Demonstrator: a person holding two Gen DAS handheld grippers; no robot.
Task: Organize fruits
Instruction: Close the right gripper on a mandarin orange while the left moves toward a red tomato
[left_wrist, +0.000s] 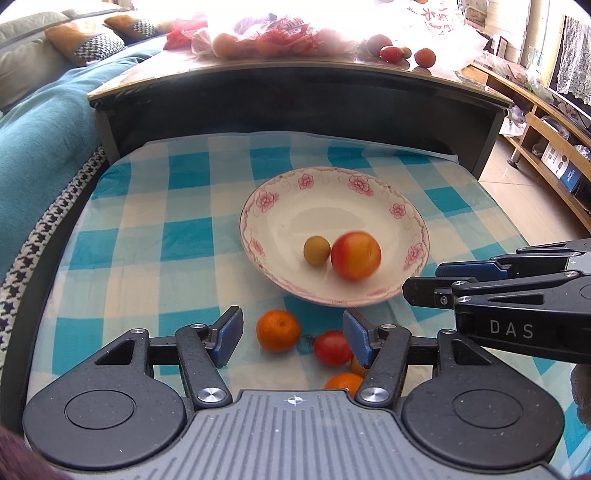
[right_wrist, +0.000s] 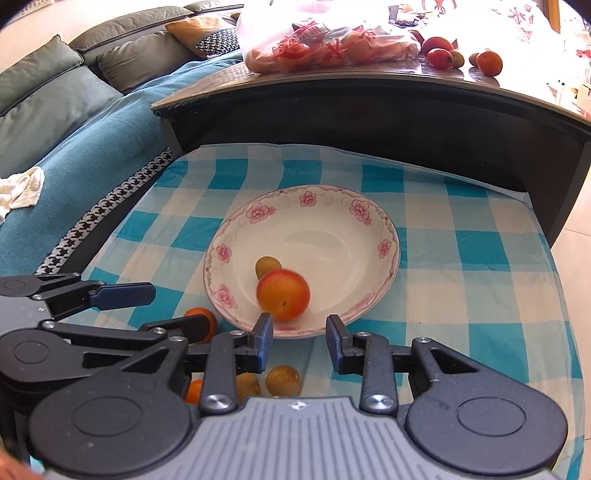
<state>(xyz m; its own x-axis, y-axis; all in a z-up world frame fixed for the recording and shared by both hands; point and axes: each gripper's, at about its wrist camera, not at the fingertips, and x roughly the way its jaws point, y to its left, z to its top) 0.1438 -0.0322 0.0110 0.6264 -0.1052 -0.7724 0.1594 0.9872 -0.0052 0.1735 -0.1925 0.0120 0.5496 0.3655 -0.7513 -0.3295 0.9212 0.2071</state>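
Fruits loose: mandarin (left_wrist: 277, 330) and tomato (left_wrist: 332, 347) on checked cloth (left_wrist: 147, 258), just short of plate, between the left gripper's fingers.
Left gripper (left_wrist: 291, 336): wide, empty, low over mandarin.
Right gripper (right_wrist: 299, 341): parted, empty, at plate's near rim.
Plate (left_wrist: 280, 192): holds peach (left_wrist: 355, 255), blurred, beside small green fruit (left_wrist: 316, 250).
Tip: centre on mandarin, close gently, avoid nudging tomato.

My left gripper (left_wrist: 292, 334): matte black speckled linkage arms w/ silver screw heads, blue ribbed pads (left_wrist: 231, 336) on the fingertips, grey ribbed centre plate w/ a small cross mark, round black discs either side. My right gripper (right_wrist: 300, 341): same build; its side arm reads "DAS" in pale letters in the left wrist view.
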